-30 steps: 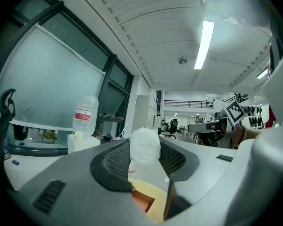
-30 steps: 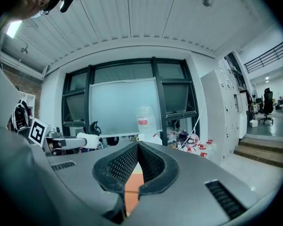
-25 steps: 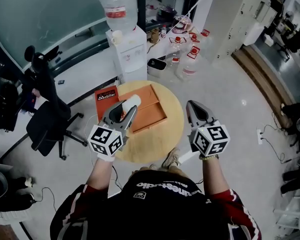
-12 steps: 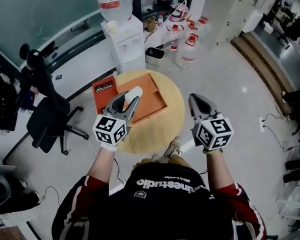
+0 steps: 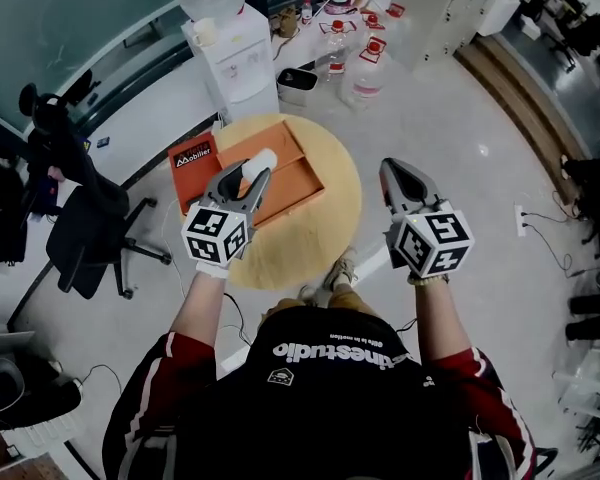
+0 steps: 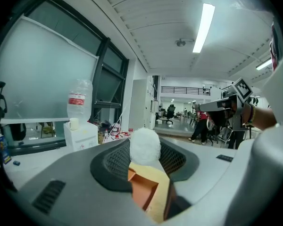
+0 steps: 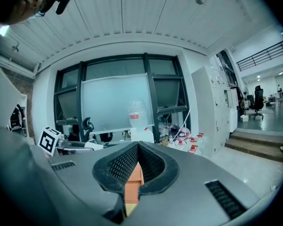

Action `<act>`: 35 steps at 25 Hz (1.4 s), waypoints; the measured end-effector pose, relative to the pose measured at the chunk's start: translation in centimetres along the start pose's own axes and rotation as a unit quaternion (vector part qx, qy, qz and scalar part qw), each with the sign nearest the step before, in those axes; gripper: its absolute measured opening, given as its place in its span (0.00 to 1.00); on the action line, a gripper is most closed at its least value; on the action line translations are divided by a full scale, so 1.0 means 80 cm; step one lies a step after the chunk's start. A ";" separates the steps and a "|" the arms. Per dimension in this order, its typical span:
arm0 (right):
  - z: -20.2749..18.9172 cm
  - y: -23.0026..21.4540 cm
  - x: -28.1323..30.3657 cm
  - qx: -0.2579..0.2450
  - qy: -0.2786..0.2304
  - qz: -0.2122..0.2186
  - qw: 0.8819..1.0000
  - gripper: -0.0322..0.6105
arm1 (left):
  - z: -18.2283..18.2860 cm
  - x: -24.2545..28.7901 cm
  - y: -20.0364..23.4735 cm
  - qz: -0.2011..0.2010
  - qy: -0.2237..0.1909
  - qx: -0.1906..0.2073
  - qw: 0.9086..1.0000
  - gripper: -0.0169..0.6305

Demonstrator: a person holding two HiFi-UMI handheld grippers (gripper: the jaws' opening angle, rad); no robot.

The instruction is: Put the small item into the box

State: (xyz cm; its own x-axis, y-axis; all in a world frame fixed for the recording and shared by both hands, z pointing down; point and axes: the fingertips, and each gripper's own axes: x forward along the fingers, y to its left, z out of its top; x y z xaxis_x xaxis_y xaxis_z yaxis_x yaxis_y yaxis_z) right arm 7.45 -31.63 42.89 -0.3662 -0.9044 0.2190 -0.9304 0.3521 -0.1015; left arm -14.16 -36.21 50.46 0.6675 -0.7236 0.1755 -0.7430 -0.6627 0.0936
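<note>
A small white fluffy item (image 5: 261, 160) is pinched at the tips of my left gripper (image 5: 252, 171), which is shut on it. It hangs over the left part of an open orange box (image 5: 298, 183) on a round wooden table (image 5: 310, 233). In the left gripper view the white item (image 6: 145, 145) sits between the dark pads, with the orange box (image 6: 148, 189) below. My right gripper (image 5: 392, 167) hovers past the table's right edge, shut and empty. In the right gripper view the pads of the right gripper (image 7: 137, 147) meet, and a strip of the orange box (image 7: 133, 180) shows beneath.
An orange lid with white print (image 5: 192, 160) lies at the box's left end. A water dispenser (image 5: 235, 53) and several bottles (image 5: 355, 63) stand beyond the table. An office chair (image 5: 90, 238) is at the left. The person's feet (image 5: 330, 288) are by the table's near edge.
The head view has shifted, so the table and both grippers sit a little higher in the picture. The left gripper still holds the white item over the box; the right stays shut.
</note>
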 end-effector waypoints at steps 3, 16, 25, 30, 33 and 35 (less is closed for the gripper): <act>0.001 -0.007 -0.003 0.004 0.001 -0.004 1.000 0.09 | -0.016 0.016 0.000 -0.004 0.018 0.002 1.000 0.29; -0.015 -0.042 0.001 0.015 0.016 -0.013 1.000 0.09 | -0.092 0.090 -0.006 -0.016 0.086 0.007 0.996 0.29; -0.030 -0.060 0.016 0.024 0.032 -0.013 0.999 0.09 | -0.159 0.136 -0.005 -0.019 0.137 -0.005 0.990 0.29; -0.033 -0.073 0.027 0.029 0.036 -0.015 0.999 0.09 | -0.195 0.161 -0.007 -0.025 0.170 -0.002 0.985 0.29; -0.034 -0.082 0.033 0.032 0.039 -0.017 0.999 0.09 | -0.216 0.176 -0.007 -0.029 0.193 0.006 0.981 0.29; -0.035 -0.088 0.036 0.035 0.039 -0.018 0.998 0.09 | -0.231 0.184 -0.006 -0.031 0.211 0.013 0.977 0.29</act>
State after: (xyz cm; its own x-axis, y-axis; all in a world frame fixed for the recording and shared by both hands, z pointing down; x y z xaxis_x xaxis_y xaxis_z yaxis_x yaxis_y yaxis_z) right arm 12.90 -36.00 46.94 -0.3352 -0.8938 0.2978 -0.9407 0.3000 -0.1585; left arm -4.85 -43.01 71.13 0.6272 -0.5415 0.5598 -0.6966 -0.7115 0.0922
